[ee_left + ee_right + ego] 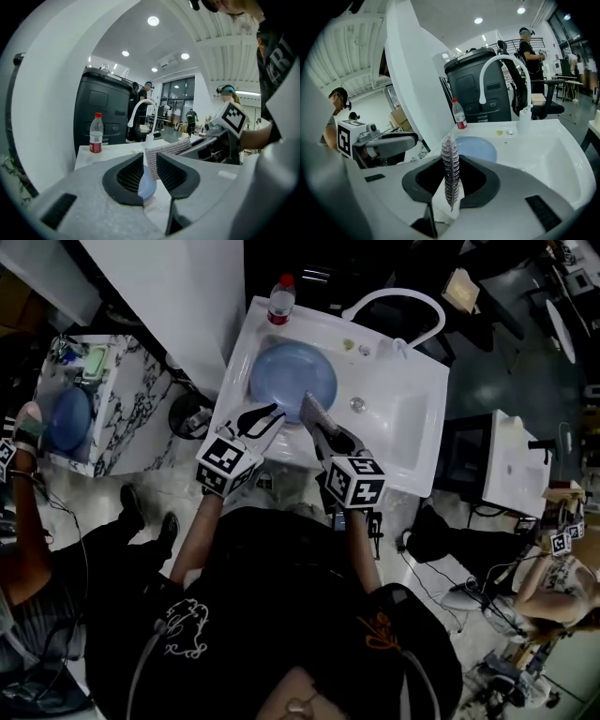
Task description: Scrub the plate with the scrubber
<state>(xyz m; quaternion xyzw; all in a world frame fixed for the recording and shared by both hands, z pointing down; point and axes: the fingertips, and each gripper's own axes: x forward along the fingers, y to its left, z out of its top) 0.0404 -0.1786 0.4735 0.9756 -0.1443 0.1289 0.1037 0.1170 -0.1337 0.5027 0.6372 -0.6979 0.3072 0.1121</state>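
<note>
A round blue plate (292,379) lies flat in the left part of the white sink (412,418). My right gripper (325,432) is shut on a thin silver mesh scrubber (311,407), which stands on edge over the plate's near rim. In the right gripper view the scrubber (450,164) sticks up between the jaws of that gripper (451,183), with the plate (480,147) behind it. My left gripper (272,416) hovers open at the plate's near left edge. In the left gripper view a narrow gap between this gripper's (150,164) jaws shows the plate (146,187) and the scrubber (161,150) beyond.
A red-capped water bottle (279,299) stands at the sink's back left corner; a white curved faucet (394,301) arches at the back. A marbled stand (122,399) with another blue plate (70,418) is at left, beside another person. A second sink (516,460) is at right.
</note>
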